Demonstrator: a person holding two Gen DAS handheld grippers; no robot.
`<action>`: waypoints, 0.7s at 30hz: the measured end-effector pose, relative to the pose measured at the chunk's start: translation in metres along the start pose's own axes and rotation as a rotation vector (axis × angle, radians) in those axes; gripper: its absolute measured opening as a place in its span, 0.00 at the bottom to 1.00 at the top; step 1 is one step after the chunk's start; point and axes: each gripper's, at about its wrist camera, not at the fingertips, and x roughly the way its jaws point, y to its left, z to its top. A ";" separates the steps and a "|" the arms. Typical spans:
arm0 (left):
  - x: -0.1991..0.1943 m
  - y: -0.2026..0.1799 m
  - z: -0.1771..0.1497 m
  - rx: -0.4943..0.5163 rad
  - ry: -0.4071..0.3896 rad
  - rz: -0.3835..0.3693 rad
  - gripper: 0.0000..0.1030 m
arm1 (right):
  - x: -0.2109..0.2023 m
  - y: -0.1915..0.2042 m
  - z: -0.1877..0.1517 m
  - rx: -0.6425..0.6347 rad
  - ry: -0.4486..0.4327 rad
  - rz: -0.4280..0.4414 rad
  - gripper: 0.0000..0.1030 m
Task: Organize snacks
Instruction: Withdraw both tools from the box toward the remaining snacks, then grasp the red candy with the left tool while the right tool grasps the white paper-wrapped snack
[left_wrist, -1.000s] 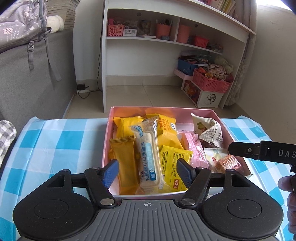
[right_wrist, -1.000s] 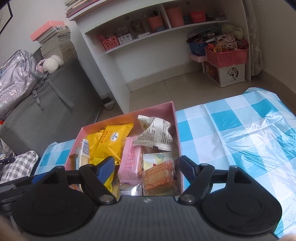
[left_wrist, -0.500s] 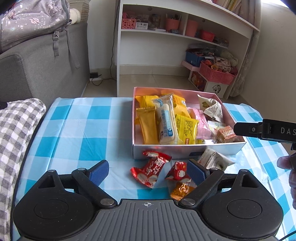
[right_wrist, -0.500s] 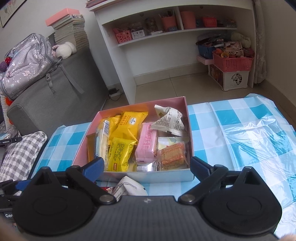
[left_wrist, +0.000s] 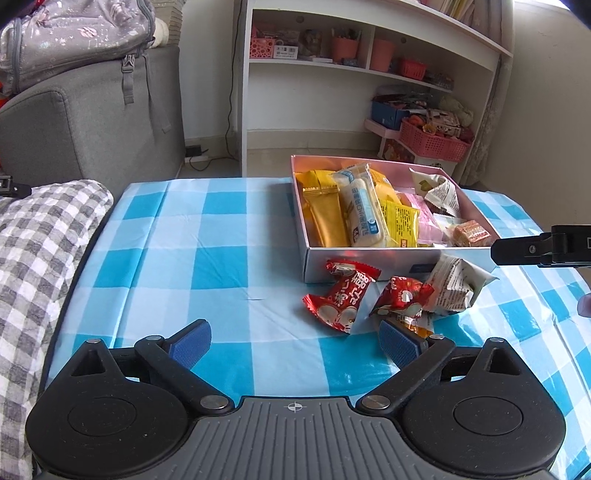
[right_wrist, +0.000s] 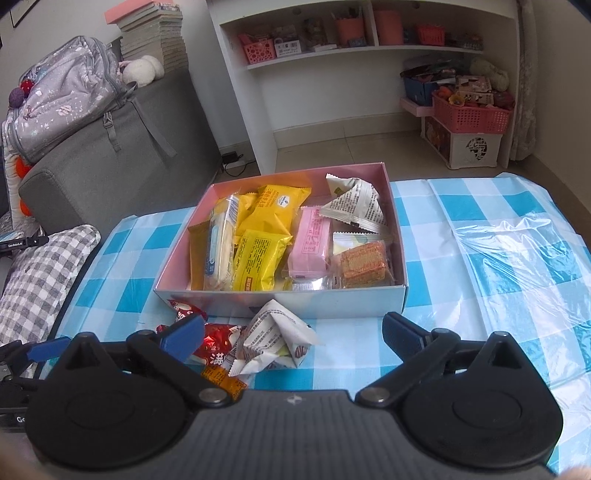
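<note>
A pink-lined box on the blue checked tablecloth holds several snacks: yellow packs, a white bread pack, a pink pack and a wafer. Loose in front of the box lie two red packets, a white triangular pack and a small orange packet. My left gripper is open and empty, near the red packets. My right gripper is open and empty, just above the white pack.
A grey checked cushion lies at the table's left edge. A grey sofa with a backpack stands behind it. A white shelf unit and pink baskets stand beyond the table.
Both grippers have pulled back from the box toward the near edge of the table and opened wider. The loose packets in front of the box have come into view.
</note>
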 end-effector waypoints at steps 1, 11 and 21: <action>0.003 0.001 0.000 0.005 -0.007 -0.007 0.96 | 0.001 0.001 -0.001 0.002 0.005 0.002 1.00; 0.041 -0.005 0.003 0.056 -0.029 -0.100 0.81 | 0.032 -0.008 -0.010 0.121 0.099 0.036 0.86; 0.066 -0.027 0.007 0.136 0.006 -0.150 0.42 | 0.051 -0.018 -0.016 0.306 0.152 0.112 0.60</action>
